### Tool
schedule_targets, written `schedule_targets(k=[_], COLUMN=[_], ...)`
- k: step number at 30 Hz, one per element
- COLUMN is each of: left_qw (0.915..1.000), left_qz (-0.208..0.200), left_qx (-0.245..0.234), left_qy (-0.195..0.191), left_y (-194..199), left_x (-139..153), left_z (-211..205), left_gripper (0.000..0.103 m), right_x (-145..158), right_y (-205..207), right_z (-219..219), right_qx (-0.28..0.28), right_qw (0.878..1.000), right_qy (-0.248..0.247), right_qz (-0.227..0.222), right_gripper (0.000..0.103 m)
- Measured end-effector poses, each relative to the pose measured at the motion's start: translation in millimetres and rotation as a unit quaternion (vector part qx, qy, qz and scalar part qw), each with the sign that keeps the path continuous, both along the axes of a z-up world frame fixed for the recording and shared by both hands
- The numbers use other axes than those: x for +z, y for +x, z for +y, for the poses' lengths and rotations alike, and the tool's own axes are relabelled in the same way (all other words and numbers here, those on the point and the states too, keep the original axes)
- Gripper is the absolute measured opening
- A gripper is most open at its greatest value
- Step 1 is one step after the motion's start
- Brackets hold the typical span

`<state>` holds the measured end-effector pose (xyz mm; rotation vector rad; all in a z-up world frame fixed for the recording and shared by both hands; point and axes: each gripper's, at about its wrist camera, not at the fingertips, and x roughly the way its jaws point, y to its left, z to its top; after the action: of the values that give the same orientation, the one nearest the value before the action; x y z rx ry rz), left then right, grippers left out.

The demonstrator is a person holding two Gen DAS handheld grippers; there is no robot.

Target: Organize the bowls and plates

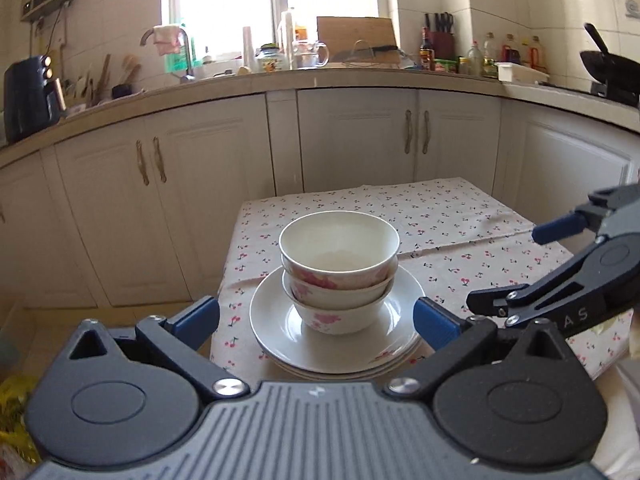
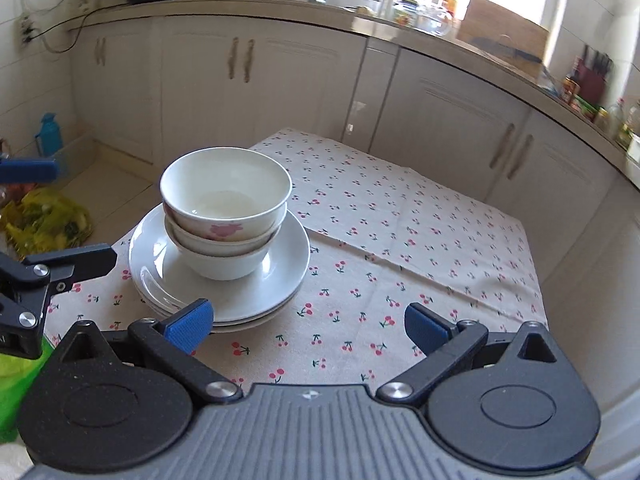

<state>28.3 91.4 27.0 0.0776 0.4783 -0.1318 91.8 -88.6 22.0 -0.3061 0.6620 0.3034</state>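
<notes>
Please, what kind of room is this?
Very likely a home kitchen: a tap by the window, a knife block and a black pan on the counter, white cabinets below.

A cherry-print tablecloth [image 1: 460,216] covered the small table. Behind it ran cream cabinets [image 1: 352,140] under a cluttered counter [image 1: 360,76]. A yellow bag [image 2: 44,220] lay on the floor.

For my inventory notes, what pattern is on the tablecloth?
Small red cherries on a pale beige tablecloth, clearest in the right wrist view.
</notes>
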Motion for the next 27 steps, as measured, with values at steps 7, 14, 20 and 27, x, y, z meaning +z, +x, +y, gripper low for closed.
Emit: schedule_targets(k=[7,14,20,27], left_qw=[0.9992,0.9985,0.9979,0.9974], left_qz=[0.017,0.005,0.003,0.009], left_qx=[0.016,0.022,0.027,0.033], left_qy=[-0.032,-0.050,-0.058,-0.064], left_y=[-24,-35,-39,-37], left_x=[7,13,13,11], left_z=[-1,0,1,1], left_gripper=[0.102,0.102,0.102,0.102], right_x=[9,17,20,20], right_y=[-41,-59,-64,-65], right_z=[-14,-11,-10,-9], right_qx=[-0.058,-0.069,-0.071,-0.083], right_qw=[0.996,0.994,0.994,0.993], right_qy=[0.068,0.069,0.068,0.060], right_qz=[-0.023,-0.044,-0.056,-0.067], right_gripper=[0.103,0.103,0.103,0.103])
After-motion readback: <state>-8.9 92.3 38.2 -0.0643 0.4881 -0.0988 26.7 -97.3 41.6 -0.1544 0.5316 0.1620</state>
